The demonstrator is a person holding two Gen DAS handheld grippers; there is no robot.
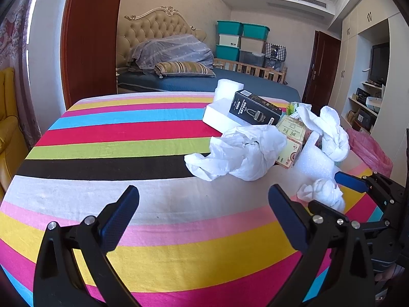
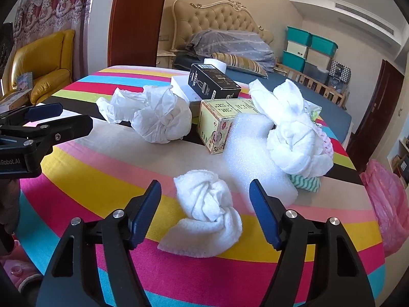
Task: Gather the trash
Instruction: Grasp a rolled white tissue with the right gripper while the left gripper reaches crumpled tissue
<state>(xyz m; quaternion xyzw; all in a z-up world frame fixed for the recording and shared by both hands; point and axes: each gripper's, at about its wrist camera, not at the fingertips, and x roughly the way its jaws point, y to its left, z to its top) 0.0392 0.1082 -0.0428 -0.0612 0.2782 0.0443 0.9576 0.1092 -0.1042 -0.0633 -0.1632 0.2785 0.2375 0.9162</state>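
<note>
Tissue sits between the blue pads of the right gripper (image 2: 204, 209): a small crumpled wad of white soft paper (image 2: 207, 204), lying on the striped cloth with a jaw on either side and a visible gap to each pad, so the jaws bracket it without pressing yet. The left gripper (image 1: 203, 220) hangs spread wide over bare cloth with nothing between its pads.

The wad looks nearly weightless and fully compressible; it should squash rather than slip, and the textured pads ought to hold it well. Its bunched upper half seems the best place to pinch, since the flat skirt nearest the camera would probably just fold away. Nothing about it is fragile, though a loose grip might leave a trailing flap that drags.

Beyond it lie a larger ball of thin white wrapping paper (image 2: 156, 115), a block of white packing foam (image 2: 251, 153), a knotted white cloth bundle (image 2: 294, 133), a yellowish printed carton (image 2: 217, 125) and a black product box (image 2: 213, 81). All rest on a round table under a brightly striped tablecloth (image 2: 102, 174), soft enough that a jaw tip could snag it. A pink plastic bag (image 2: 386, 199) hangs just past the table's right edge, likely the trash bag.

Behind is a bedroom: a bed with a tufted beige headboard (image 2: 219, 15), stacked teal and white storage bins (image 2: 306, 48) and a yellow leather armchair (image 2: 43, 64).
</note>
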